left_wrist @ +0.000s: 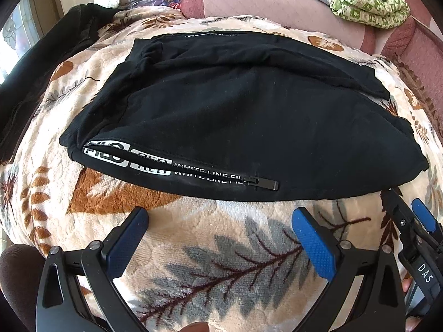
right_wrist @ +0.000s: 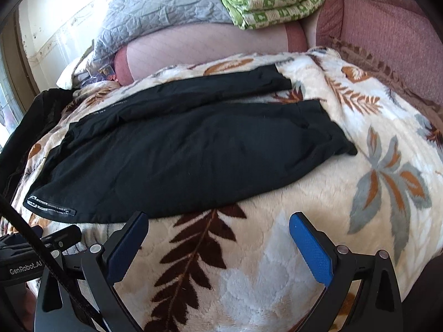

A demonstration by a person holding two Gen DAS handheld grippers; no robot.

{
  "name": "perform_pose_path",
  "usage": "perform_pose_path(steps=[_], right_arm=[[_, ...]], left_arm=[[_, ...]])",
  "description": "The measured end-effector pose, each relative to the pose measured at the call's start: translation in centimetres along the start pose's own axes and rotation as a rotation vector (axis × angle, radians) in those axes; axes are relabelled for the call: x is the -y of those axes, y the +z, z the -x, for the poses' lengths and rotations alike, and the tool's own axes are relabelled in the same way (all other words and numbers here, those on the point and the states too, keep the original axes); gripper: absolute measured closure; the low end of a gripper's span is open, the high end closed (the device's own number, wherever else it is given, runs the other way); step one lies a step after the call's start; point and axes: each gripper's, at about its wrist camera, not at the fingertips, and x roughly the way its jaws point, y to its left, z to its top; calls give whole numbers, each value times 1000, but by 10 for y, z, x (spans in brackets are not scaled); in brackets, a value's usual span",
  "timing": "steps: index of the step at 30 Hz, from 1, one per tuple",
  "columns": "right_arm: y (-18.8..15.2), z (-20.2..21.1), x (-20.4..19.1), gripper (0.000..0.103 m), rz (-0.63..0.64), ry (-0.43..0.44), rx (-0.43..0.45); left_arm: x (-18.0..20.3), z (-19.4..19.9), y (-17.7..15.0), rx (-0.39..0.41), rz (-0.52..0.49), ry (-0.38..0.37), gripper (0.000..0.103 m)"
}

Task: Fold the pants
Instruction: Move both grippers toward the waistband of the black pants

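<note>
Grippers [left_wrist: 220,227] [right_wrist: 218,231] low before pants [left_wrist: 235,116], jaws apart.

The folded pants [left_wrist: 238,121] lie on a leaf-print blanket [left_wrist: 221,249], their zipper pocket [left_wrist: 193,170] along the near edge. Both tools hang over bare blanket just before that edge, the left tool [left_wrist: 221,238] beside the right tool [right_wrist: 218,238]. Behind the pants runs a sofa cushion [right_wrist: 210,44], with a quilt [right_wrist: 166,13] and a folded patterned cloth [right_wrist: 271,2] on it. Another dark garment [left_wrist: 41,69] lies left of the pants.
</note>
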Motion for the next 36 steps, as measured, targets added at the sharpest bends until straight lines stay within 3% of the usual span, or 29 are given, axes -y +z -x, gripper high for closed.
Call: perform_pose_path(steps=[17,36], right_arm=[[-4,-9,-7,0,61,-61,-20],[-7,-12,-9,0,72,-77,-15]], left_arm=[[-4,-4,3,-29,11,-7,0],[1,3,-3,10,-34,-5,0]])
